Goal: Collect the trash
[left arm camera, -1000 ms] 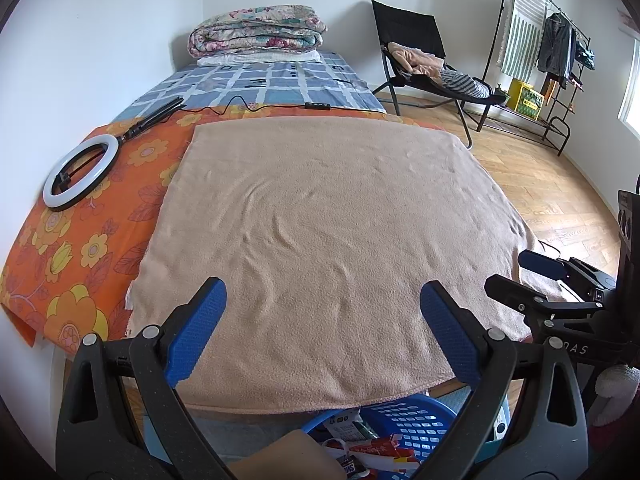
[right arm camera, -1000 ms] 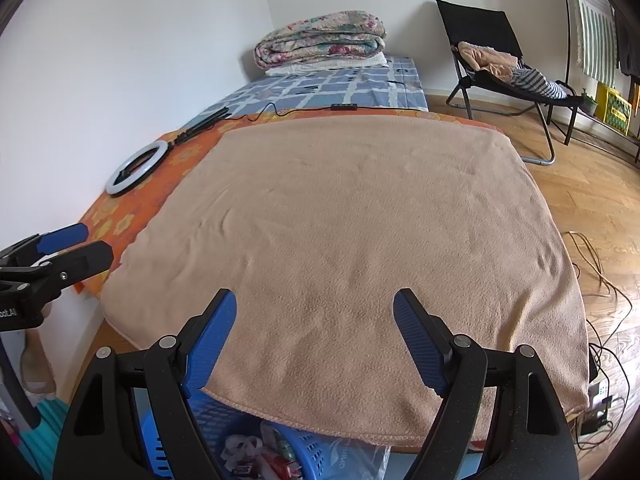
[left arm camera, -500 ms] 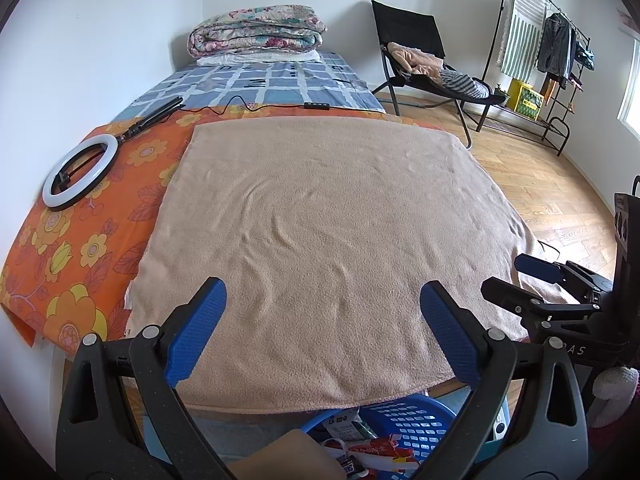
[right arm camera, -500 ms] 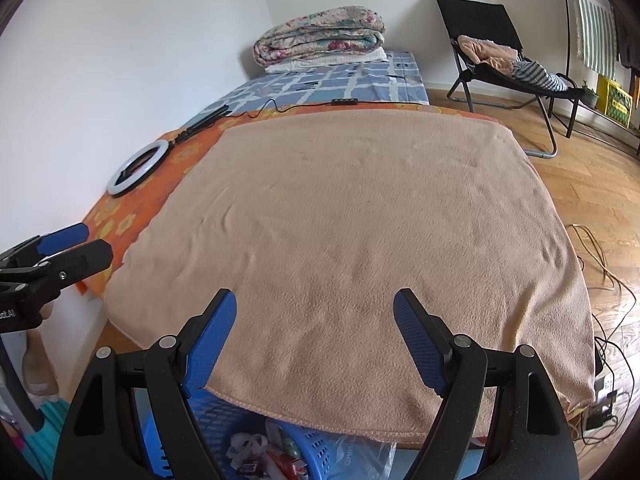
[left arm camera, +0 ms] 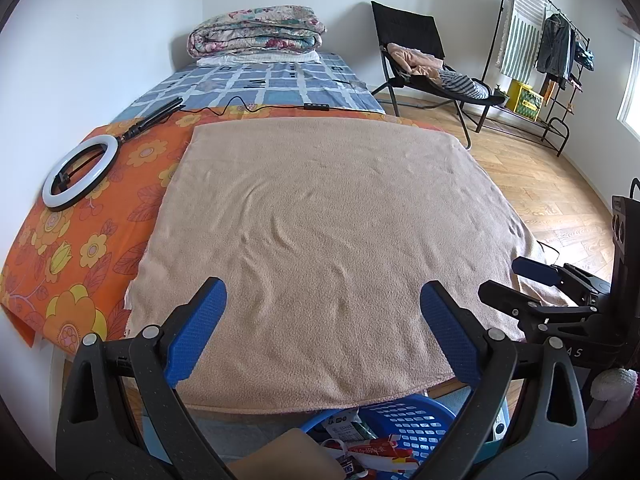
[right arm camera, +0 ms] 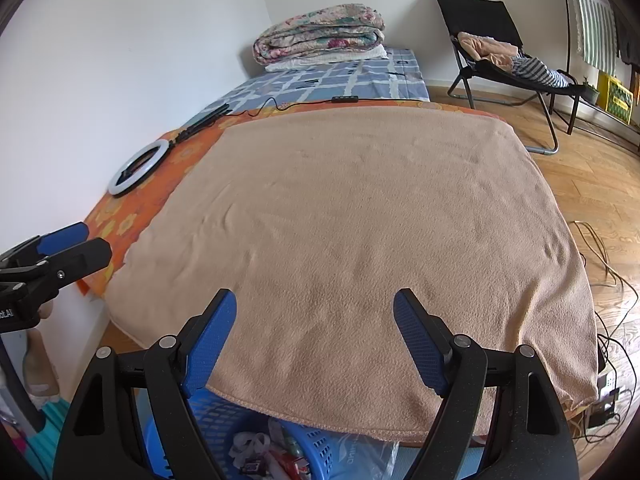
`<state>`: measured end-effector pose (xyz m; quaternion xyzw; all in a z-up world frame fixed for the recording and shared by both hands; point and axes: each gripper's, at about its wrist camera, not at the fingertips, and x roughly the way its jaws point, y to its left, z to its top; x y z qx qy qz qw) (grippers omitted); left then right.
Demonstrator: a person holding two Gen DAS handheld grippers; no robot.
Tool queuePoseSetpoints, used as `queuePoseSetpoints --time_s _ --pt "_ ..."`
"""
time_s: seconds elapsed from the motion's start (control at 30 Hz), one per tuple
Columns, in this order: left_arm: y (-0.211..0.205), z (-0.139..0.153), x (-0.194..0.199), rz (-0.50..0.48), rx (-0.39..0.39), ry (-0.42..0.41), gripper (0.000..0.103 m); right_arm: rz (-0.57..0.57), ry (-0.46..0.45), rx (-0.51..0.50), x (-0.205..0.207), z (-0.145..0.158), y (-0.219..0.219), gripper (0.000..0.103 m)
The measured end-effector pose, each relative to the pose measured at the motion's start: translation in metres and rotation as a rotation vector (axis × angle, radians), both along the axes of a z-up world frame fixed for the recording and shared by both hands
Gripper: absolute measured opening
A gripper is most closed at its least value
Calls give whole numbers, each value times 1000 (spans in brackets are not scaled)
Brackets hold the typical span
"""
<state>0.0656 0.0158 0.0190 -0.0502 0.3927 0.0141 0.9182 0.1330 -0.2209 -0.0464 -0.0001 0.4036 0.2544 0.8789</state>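
Observation:
My left gripper (left arm camera: pixel 322 322) is open and empty above the near edge of a tan blanket (left arm camera: pixel 328 232). My right gripper (right arm camera: pixel 314 330) is open and empty too, over the same blanket (right arm camera: pixel 360 216). Each gripper shows at the edge of the other's view, the right one (left arm camera: pixel 536 284) and the left one (right arm camera: pixel 60 248). A blue perforated basket (left arm camera: pixel 404 420) sits below the blanket's near edge and holds wrappers and packets (left arm camera: pixel 372 452). It also shows in the right wrist view (right arm camera: pixel 224 416) with trash (right arm camera: pixel 272 456) inside. No trash lies on the blanket.
An orange flowered sheet (left arm camera: pixel 80 232) carries a white ring light (left arm camera: pixel 82 172). Folded quilts (left arm camera: pixel 256 32) sit at the far end. A black folding chair (left arm camera: pixel 416 52) with clothes, a clothes rack (left arm camera: pixel 548 48) and floor cables (right arm camera: pixel 604 256) are to the right.
The right gripper has shifted slightly forward and left over the blanket. The left gripper has hardly moved. Both stay open and empty.

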Motion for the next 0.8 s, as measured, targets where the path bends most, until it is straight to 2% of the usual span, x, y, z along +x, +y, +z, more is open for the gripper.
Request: queuePoseSetpoints --time_s 0.8 --pt "-9 -1 -1 19 -5 26 99 0 7 0 -1 -2 1 81"
